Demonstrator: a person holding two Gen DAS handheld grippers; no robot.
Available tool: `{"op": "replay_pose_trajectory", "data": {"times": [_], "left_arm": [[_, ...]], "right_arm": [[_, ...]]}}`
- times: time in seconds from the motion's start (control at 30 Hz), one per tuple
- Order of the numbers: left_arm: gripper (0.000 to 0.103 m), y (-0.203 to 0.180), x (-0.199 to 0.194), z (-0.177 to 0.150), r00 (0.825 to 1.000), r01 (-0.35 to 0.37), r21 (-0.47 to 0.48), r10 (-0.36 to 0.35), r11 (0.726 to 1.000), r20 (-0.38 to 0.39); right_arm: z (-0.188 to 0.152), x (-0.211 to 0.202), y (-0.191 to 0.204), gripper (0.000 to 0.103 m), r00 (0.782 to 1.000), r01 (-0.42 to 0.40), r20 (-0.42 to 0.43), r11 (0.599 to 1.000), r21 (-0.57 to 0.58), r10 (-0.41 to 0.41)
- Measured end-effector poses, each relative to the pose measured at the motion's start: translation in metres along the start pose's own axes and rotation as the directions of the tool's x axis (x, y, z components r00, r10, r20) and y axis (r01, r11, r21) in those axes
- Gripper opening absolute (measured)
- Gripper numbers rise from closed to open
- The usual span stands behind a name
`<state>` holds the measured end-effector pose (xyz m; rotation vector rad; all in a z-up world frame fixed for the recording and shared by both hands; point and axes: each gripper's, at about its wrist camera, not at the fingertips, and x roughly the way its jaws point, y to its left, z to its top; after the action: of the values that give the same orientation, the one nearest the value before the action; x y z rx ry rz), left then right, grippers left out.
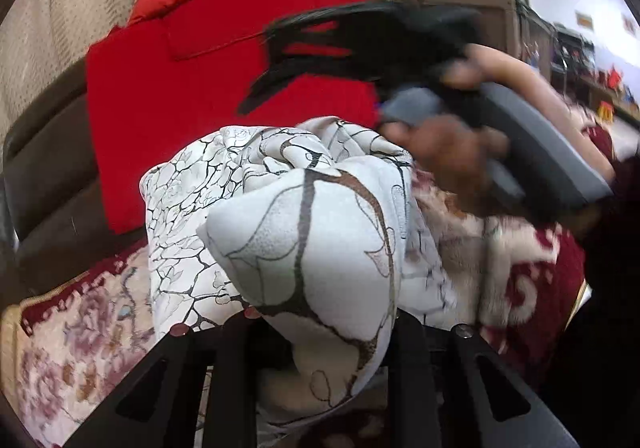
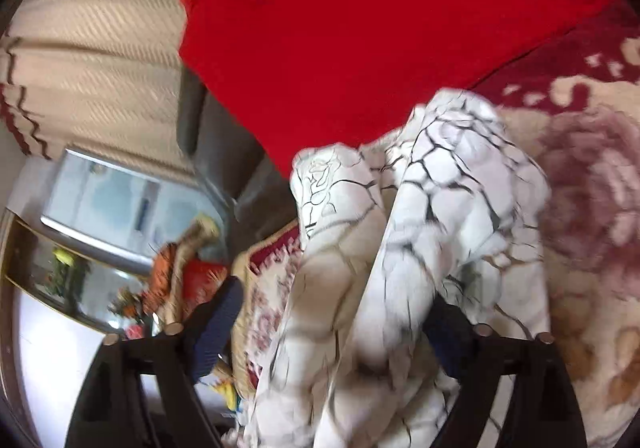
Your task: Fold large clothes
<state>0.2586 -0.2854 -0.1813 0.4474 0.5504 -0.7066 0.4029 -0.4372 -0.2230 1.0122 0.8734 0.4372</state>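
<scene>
Bunching up between the fingers of the left gripper, the white garment with a dark crackle print fills the middle of the left wrist view; the jaws stand narrowly apart and are pinched onto a thick fold of it. This cloth lies on a bed covered by a cream and maroon floral blanket, and it trails away toward a folded red garment that rests farther up the bed, near the headboard edge and a beige knitted throw. Over the red garment, the right gripper appears blurred, held in a person's hand, its two black fingers spread wide with only the red cloth seen behind them. From the right wrist view, the same white garment is draped in front of and between the widely parted fingers of that gripper; the pads do not press on it. At the left of that view, past the bed's edge, a mirrored surface with blurred colourful objects shows.
</scene>
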Motion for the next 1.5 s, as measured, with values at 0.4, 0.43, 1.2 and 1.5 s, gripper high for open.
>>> {"op": "replay_pose_trajectory", "data": {"times": [0.4, 0.43, 1.2, 1.5], "left_arm": [[0.022, 0.007, -0.009, 0.022, 0.996, 0.053, 0.055, -0.056, 0.997, 0.063], [0.022, 0.003, -0.005, 0.028, 0.996, 0.059, 0.059, -0.063, 0.997, 0.065], [0.079, 0.054, -0.063, -0.002, 0.98, 0.16, -0.104, -0.145, 0.982, 0.134], [0.076, 0.099, 0.016, -0.027, 0.984, 0.164, -0.387, -0.175, 0.907, 0.007]], "right_arm": [[0.022, 0.036, 0.027, 0.02, 0.994, 0.081, -0.062, 0.986, -0.146, -0.09], [0.025, 0.026, 0.027, 0.014, 0.995, 0.091, -0.015, 0.984, -0.153, -0.094], [0.025, -0.003, -0.065, 0.018, 0.963, 0.268, 0.023, 0.962, -0.044, -0.267], [-0.029, -0.063, 0.029, 0.024, 0.924, 0.342, 0.271, 0.899, -0.274, -0.269]]}}
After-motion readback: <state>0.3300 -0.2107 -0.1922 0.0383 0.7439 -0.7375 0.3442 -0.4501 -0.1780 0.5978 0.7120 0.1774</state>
